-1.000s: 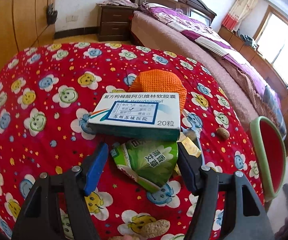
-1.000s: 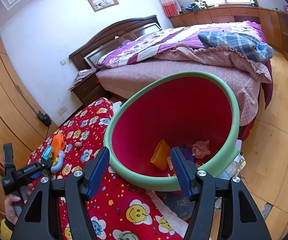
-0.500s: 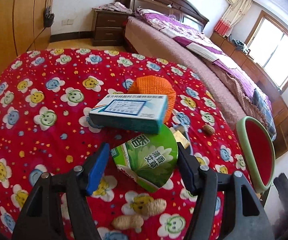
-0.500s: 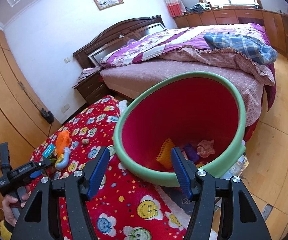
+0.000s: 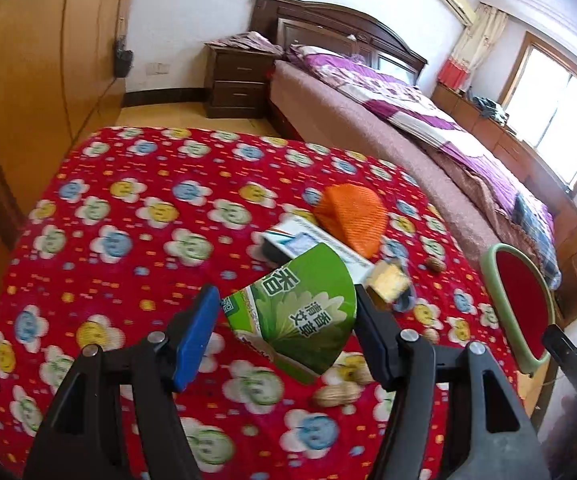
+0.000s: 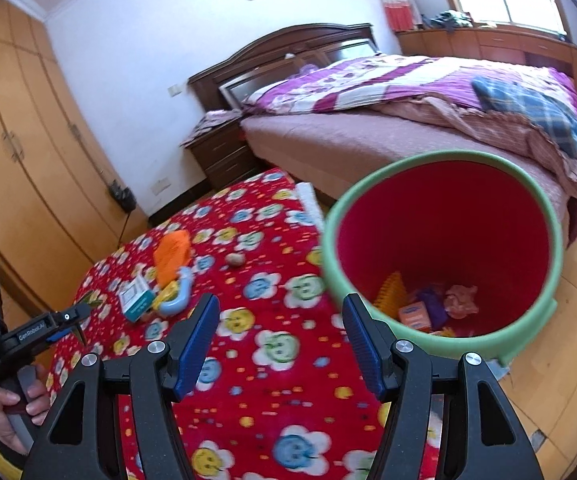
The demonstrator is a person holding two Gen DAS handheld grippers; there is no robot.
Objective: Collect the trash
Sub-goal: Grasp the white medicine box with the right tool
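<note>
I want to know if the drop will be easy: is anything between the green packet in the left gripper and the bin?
Nothing visible blocks it. The left gripper holds the green packet above the red tablecloth; the bin stands past the table's edge, mouth open. Only low litter lies between.

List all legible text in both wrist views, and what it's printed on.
"清艾草香", partly legible large characters, on the green flattened paper package between the left gripper's fingers; its small print is blurred.
"GenRobot.AI", on the left gripper's black body as the right wrist view shows it.
White and teal medicine box: label too blurred to read.
Orange small box in the red bin with the green rim: print unreadable.
</note>
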